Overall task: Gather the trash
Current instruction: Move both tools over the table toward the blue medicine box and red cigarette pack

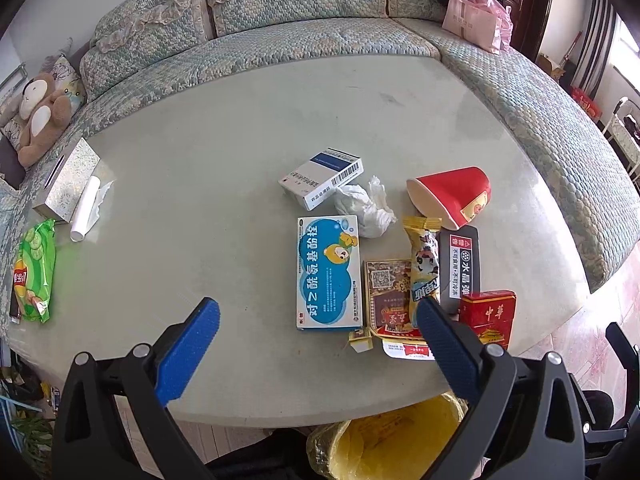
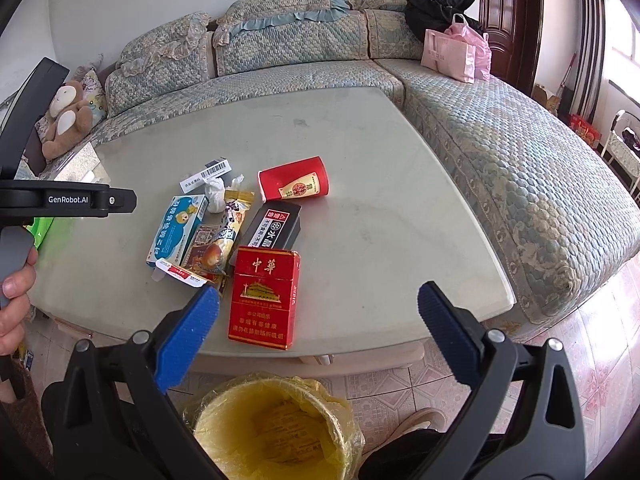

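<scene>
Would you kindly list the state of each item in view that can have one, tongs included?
Left tongs: open, empty.
Right tongs: open, empty.
Red paper cup: tipped on its side.
Red cigarette pack: lying flat, lid shut.
Blue medicine box: lying flat, closed.
Tissue: crumpled.
Bin: lined with a yellow bag, looks empty.
Snack wrapper: lying across other packets.

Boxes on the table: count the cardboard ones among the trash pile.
5, though others may be hidden: white barcode box farthest back, blue cartoon medicine box, brown box beside it, black box, red cigarette pack nearest the edge.
</scene>
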